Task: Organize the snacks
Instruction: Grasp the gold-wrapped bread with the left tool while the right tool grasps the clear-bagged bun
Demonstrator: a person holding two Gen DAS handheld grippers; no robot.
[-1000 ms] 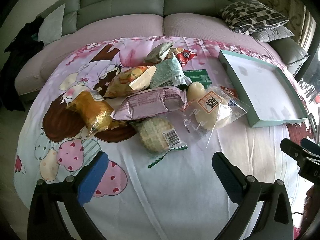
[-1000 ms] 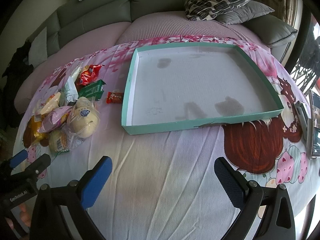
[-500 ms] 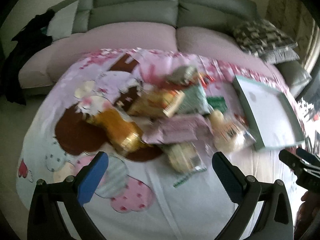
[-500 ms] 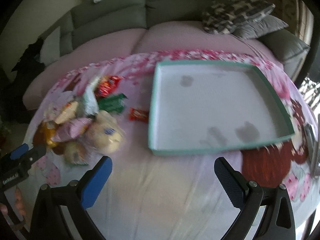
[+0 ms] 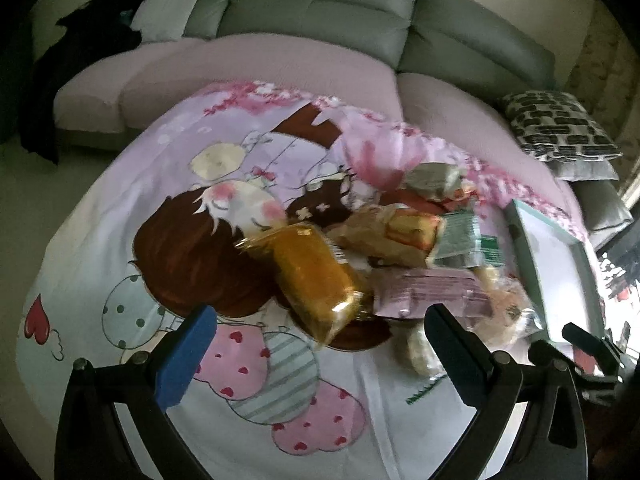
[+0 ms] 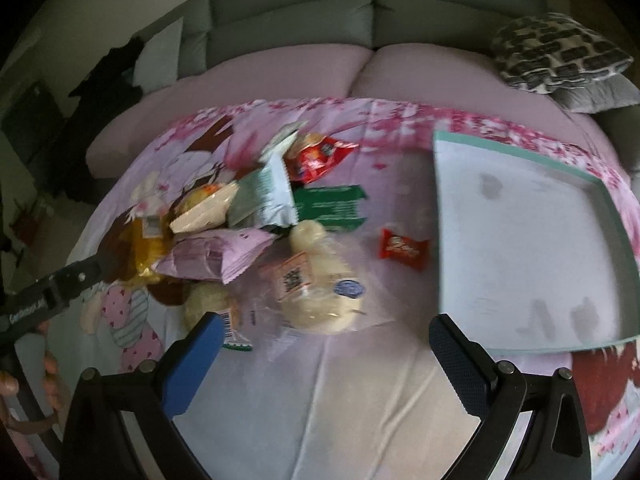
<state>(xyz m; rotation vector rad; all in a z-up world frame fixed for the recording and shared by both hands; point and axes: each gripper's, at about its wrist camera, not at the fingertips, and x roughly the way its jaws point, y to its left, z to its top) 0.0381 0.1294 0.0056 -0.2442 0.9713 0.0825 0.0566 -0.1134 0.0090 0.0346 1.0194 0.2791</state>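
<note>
A pile of wrapped snacks lies on the cartoon-print cloth. In the left wrist view an orange-wrapped cake (image 5: 316, 276) lies just ahead of my open, empty left gripper (image 5: 316, 356), with a pink packet (image 5: 428, 290) to its right. In the right wrist view a clear bag of pale buns (image 6: 320, 296) lies just ahead of my open, empty right gripper (image 6: 324, 354). Beyond it lie the pink packet (image 6: 216, 256), a green packet (image 6: 332, 206), a red bag (image 6: 316, 158) and a small red candy (image 6: 402, 248). The teal tray (image 6: 440, 240) stands to the right.
A grey sofa (image 6: 360, 12) with a patterned cushion (image 6: 556, 52) runs behind the table. The tray shows at the right of the left wrist view (image 5: 520, 240), where the right gripper's tip (image 5: 588, 344) also shows. The left gripper's finger (image 6: 60, 284) shows in the right wrist view.
Both grippers have swung left and moved closer to the snack pile. The orange cake now sits between the left jaws' line, and the bun bag ahead of the right jaws. Both stay open.
</note>
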